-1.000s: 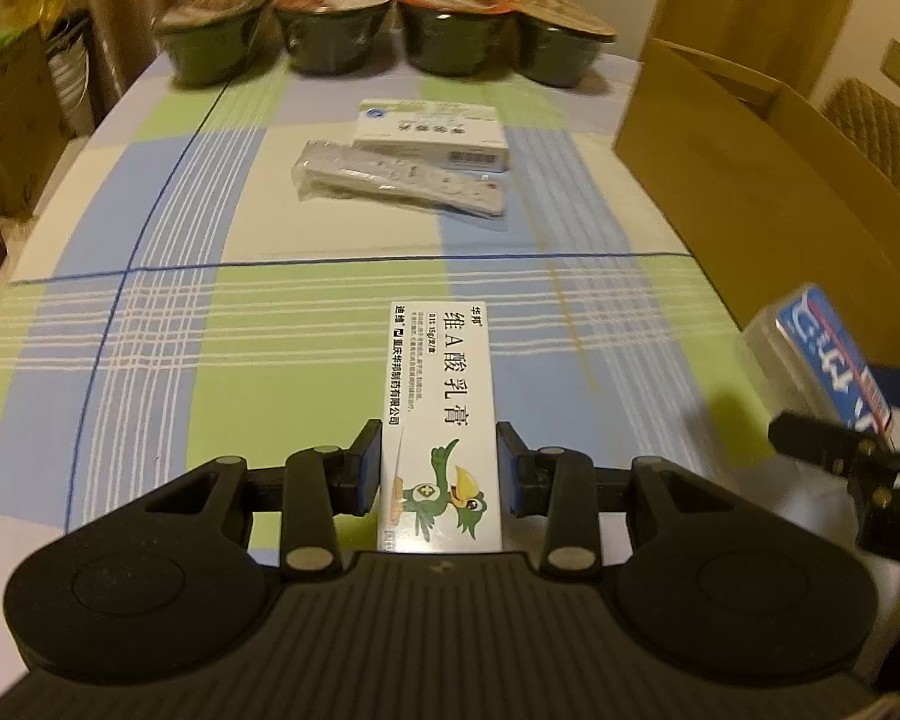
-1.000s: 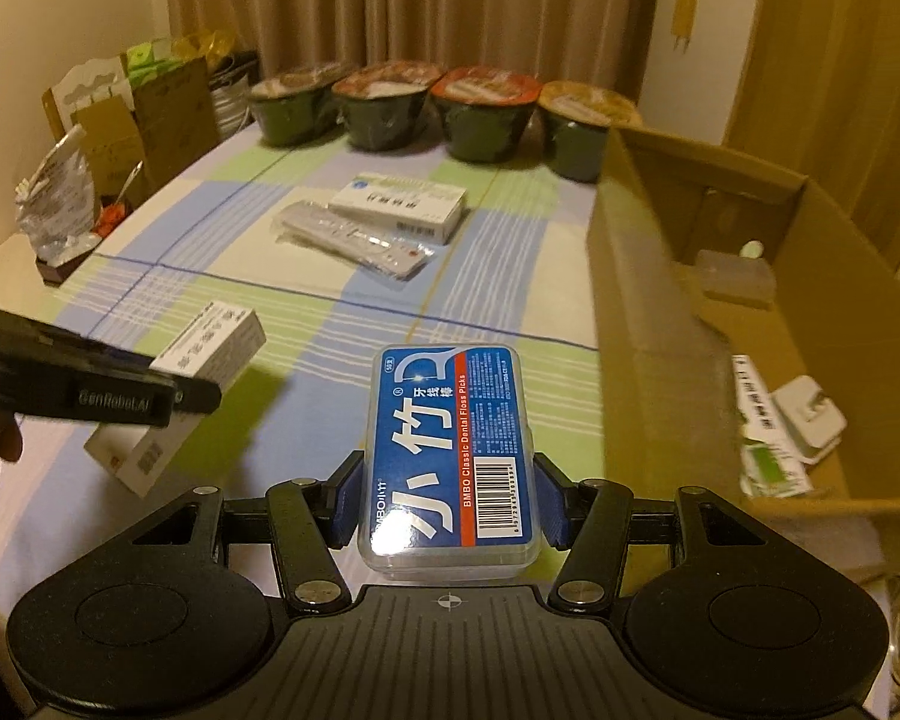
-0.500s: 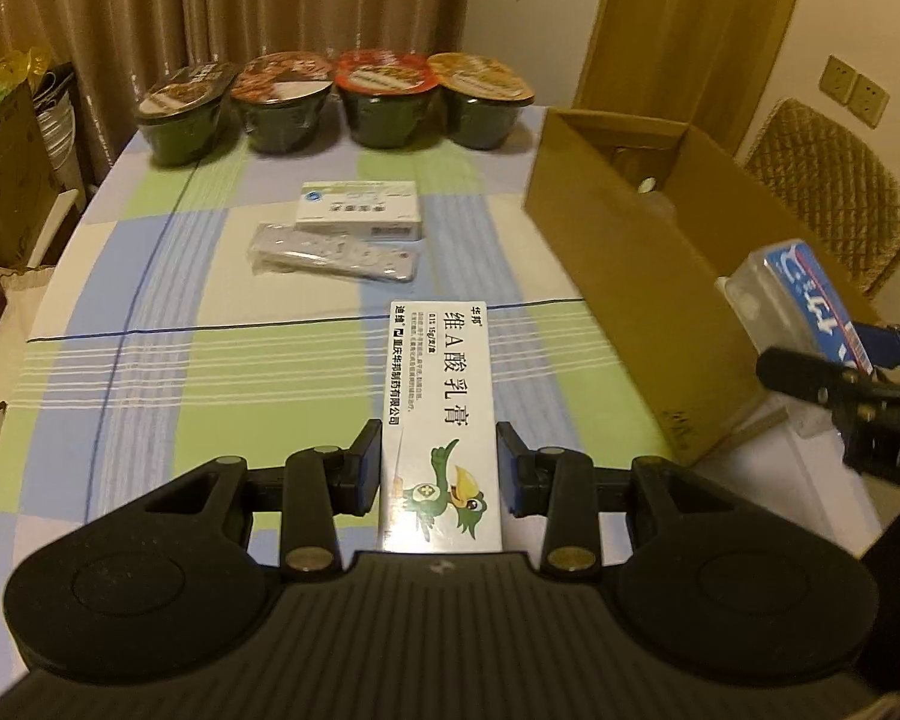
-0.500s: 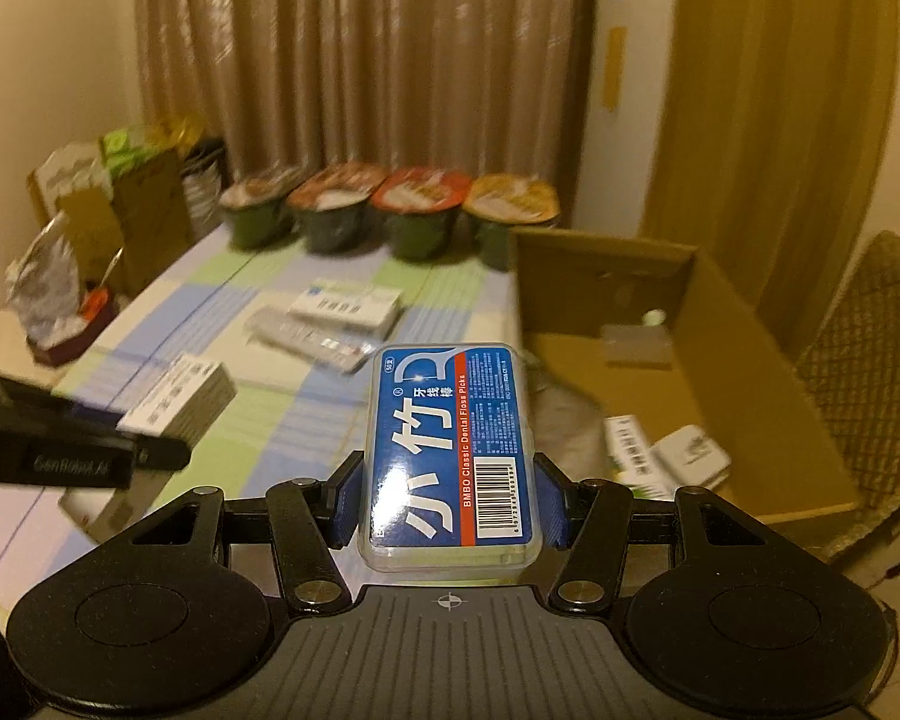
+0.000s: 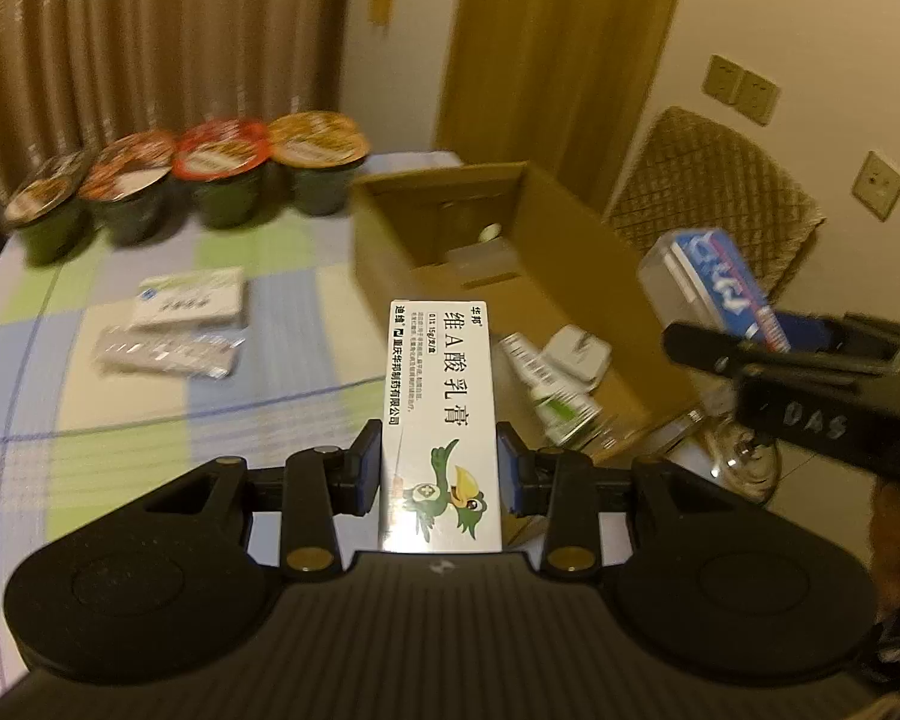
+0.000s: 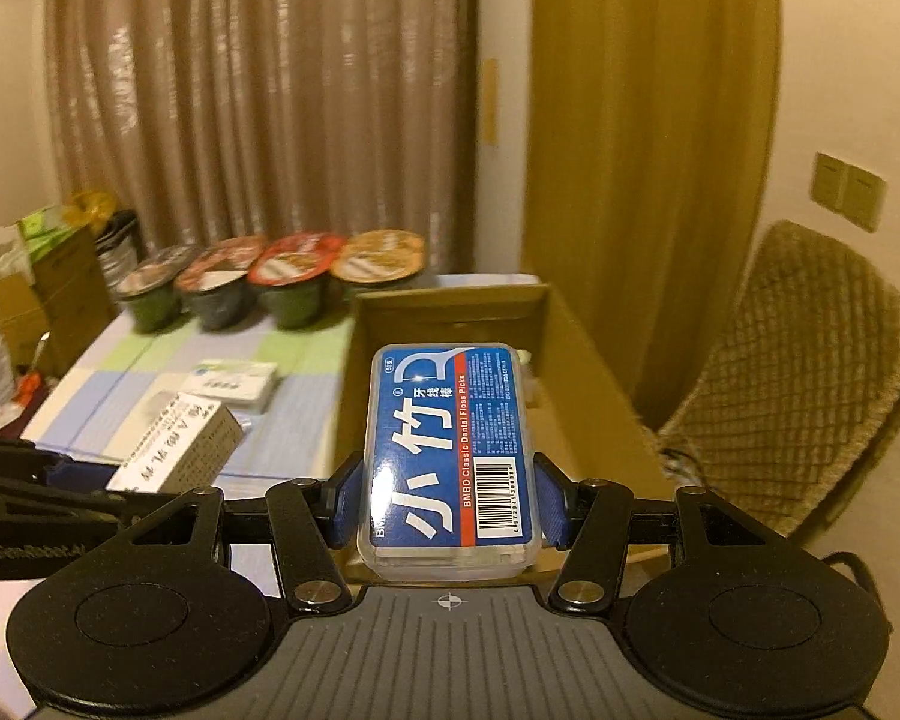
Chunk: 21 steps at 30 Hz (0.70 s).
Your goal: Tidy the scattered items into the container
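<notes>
My left gripper is shut on a white ointment box printed with a green bird, held in the air in front of the open cardboard box. My right gripper is shut on a clear floss pick case with a blue label, raised over the near end of the cardboard box. Each gripper shows in the other's view: the floss pick case at the right, the ointment box at the left. Inside the cardboard box lie a white item and a green-and-white pack.
A white medicine box and a blister pack lie on the checked tablecloth. Several lidded noodle bowls line the far edge. A woven chair stands right of the box, curtains behind.
Both grippers have risen and swung right with their loads. The cardboard box's inside has come into view under them, and the table has dropped lower in both views.
</notes>
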Tool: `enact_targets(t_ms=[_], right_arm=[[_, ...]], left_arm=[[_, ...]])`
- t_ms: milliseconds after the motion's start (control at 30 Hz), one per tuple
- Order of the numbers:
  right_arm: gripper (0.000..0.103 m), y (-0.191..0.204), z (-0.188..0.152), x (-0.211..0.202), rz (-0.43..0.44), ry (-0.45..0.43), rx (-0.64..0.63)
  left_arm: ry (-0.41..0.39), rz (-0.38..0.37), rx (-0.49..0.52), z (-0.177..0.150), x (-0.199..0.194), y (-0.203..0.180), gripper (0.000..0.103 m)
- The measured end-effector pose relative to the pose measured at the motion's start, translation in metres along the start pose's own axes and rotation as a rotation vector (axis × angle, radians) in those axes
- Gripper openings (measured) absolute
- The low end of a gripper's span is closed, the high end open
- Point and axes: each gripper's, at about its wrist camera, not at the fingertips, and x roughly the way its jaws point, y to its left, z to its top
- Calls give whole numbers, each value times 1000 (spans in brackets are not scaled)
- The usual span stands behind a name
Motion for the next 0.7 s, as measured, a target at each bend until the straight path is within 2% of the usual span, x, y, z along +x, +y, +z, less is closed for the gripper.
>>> enact_targets(t_ms=[333,700], right_arm=[[59,-37,1,10,-23,20,68],[59,-55,4,23,-29,24,90]], left_arm=[[-10,-58,12,30,28,-36,33],[5,-58,-2,36,52,-38,33]])
